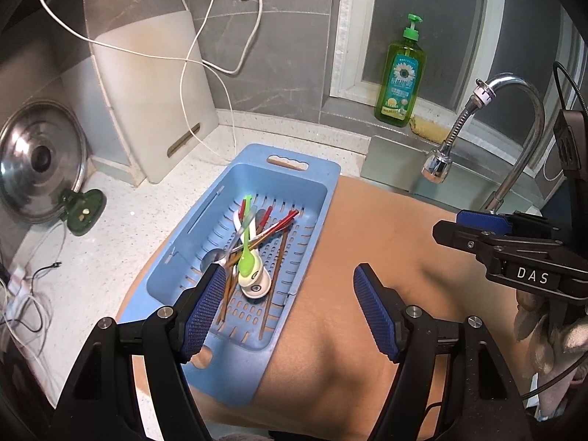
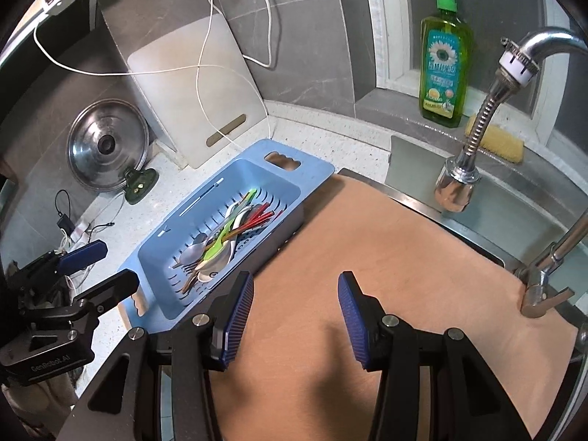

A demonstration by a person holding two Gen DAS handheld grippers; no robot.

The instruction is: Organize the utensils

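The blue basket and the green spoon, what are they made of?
The blue basket looks like matte moulded plastic: even colour, slotted bottom, cut-out handle. The green spoon looks like glossy plastic, bright and slightly see-through, though silicone is possible.

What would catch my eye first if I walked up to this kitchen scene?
Probably the blue tray in the middle, lying partly on a brown board, with a jumble of utensils inside: a green spoon lies on top, over red-tipped chopsticks. Next, the green soap bottle on the window ledge and the faucet arching over the sink at right. In front, the left gripper and right gripper are both open and empty.
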